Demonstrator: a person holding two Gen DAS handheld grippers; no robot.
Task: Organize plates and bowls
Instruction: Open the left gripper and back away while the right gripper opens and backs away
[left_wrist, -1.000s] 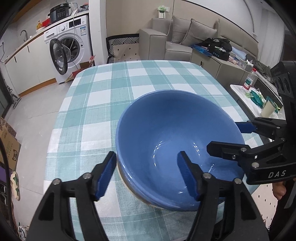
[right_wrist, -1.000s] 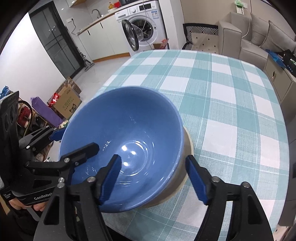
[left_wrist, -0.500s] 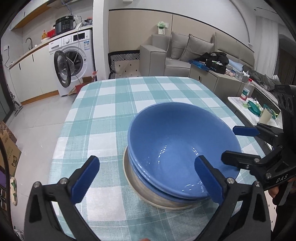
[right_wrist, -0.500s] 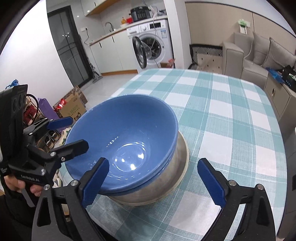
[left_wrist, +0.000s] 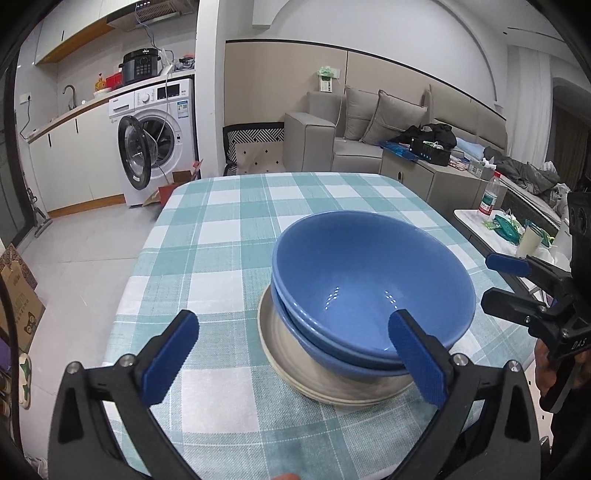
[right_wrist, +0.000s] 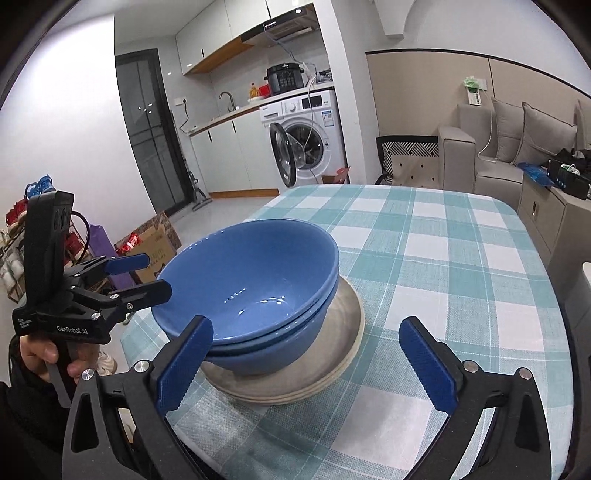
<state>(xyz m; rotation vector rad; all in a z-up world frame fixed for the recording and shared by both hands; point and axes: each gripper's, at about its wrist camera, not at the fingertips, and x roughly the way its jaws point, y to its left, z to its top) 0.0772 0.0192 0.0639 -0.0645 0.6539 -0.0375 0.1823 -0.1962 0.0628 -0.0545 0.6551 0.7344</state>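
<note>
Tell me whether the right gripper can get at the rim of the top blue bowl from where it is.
Probably yes: the right gripper is open and empty, the top blue bowl sits just ahead, nothing between them.

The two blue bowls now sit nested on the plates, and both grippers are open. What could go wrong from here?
1. The upper blue bowl looks slightly tilted in the lower blue bowl; a bump might make it slip.
2. The plates lie near the table corner, so a push could send the stack toward the edge.
3. A finger of the left gripper appears close to the bowls; it might clip a rim while moving.
</note>
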